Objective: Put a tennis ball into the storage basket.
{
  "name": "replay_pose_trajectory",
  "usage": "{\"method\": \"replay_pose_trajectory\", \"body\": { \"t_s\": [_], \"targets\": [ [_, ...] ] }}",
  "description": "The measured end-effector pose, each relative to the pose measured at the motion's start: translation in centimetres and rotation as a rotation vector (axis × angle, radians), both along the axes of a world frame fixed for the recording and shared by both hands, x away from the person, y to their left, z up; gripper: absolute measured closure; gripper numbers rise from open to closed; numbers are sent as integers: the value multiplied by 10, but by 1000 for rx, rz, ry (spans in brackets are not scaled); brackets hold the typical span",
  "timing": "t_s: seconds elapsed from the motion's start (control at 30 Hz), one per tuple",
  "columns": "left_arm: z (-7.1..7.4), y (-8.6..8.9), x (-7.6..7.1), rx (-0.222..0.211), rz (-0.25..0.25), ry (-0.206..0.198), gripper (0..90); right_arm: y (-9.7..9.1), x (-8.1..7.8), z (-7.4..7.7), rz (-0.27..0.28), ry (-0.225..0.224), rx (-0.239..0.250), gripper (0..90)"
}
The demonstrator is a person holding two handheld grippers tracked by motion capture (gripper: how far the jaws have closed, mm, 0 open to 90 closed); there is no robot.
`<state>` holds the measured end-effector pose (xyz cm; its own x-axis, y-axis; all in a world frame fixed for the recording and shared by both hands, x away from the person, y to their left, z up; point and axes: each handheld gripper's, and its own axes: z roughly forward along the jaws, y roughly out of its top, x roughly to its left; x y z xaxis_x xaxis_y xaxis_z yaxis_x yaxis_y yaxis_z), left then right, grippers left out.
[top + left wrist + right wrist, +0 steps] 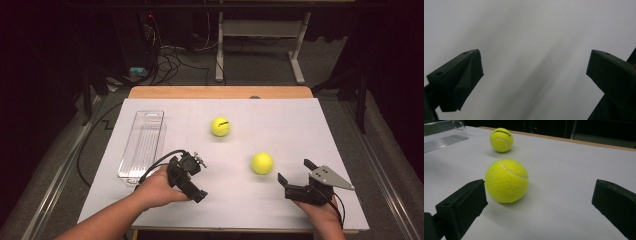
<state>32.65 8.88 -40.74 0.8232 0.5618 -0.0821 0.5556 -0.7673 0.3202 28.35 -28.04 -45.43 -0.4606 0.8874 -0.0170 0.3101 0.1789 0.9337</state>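
Two tennis balls are lying on the white table [300, 125]: the near tennis ball [262, 163] just left of and beyond the right gripper [296, 172], the far tennis ball [220, 126] near the middle, right of the clear plastic tray [142, 145]. To take the near ball cleanly, the person is probably needing to swing the wide-open jaws left until they straddle it, since it is sitting nearer the left jaw. The left gripper [192, 177], also spread wide, is tilting down over bare table.

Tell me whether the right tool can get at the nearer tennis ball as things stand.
Probably yes. The right tool is open, and the nearer tennis ball lies just ahead of its jaws on bare white table, slightly toward one jaw, with nothing between.
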Motion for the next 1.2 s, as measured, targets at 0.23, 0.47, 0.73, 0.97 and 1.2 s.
{"method": "replay_pose_trajectory", "body": {
  "t_s": [0.23, 0.47, 0.73, 0.97, 1.2],
  "targets": [
    [0, -1, -2, -4, -1, -3, 15, 16, 14, 3, 49, 43, -12, 0],
    [-1, -3, -4, 4, -11, 0, 15, 34, 33, 1, 94, 111, -40, 0],
    [0, 0, -1, -2, -12, 9, 15, 55, 57, -11, 135, 218, -98, 10],
    [0, -2, -3, -1, -23, 5, 15, 58, 64, -15, 152, 270, -130, 131],
    [0, -4, -4, -1, -23, 6, 15, 59, 64, -15, 176, 272, -144, 263]
  ]
}}
